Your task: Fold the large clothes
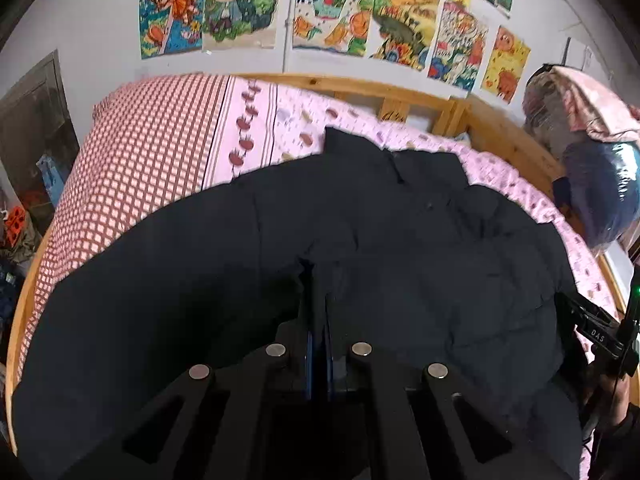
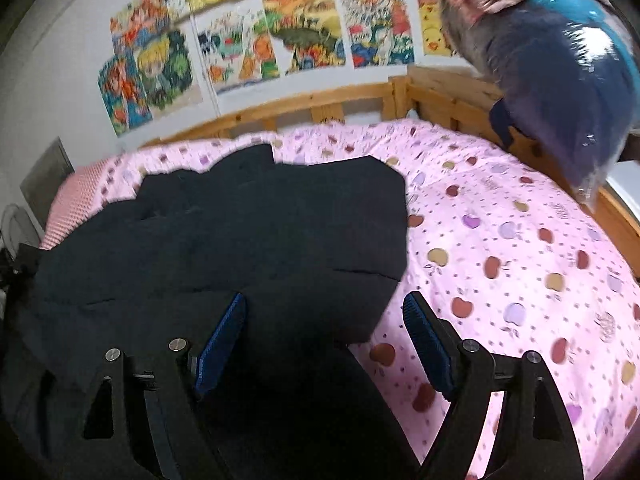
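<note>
The left gripper (image 1: pixel 316 280) is pointing steeply down with its blue-padded jaws drawn together; their tips are sinking into a pucker of the black jacket (image 1: pixel 360 248), so it looks pinched on a fold of the cloth, though dark on dark hides the exact contact. Its black frame, with four round metal pins, is filling the bottom of the left wrist view.

The right gripper (image 2: pixel 324 312) is standing wide apart, holding nothing. Its ribbed blue pads (image 2: pixel 426 344) are facing each other over the jacket's near right corner, with the left pad above the cloth and the right pad above the bedsheet (image 2: pixel 500 248).

The jacket is lying spread across the bed, a large, matte, softly padded garment with stitched quilting lines and shallow wrinkles. Its collar end is pointing toward the headboard (image 1: pixel 360 88), and its right edge is running straight down beside bare sheet.

The sheet is thin pink cotton printed with apples in red, purple and tan. Toward the left a checked red-and-white pillow (image 1: pixel 140 168) is lying just beside the jacket. The wooden slatted bed frame (image 2: pixel 440 92) is curving round the mattress. Bright drawings (image 1: pixel 320 12) are hanging on the pale wall above. At the right a glossy clear plastic bag (image 2: pixel 560 80) of dark bedding is resting on the frame.
</note>
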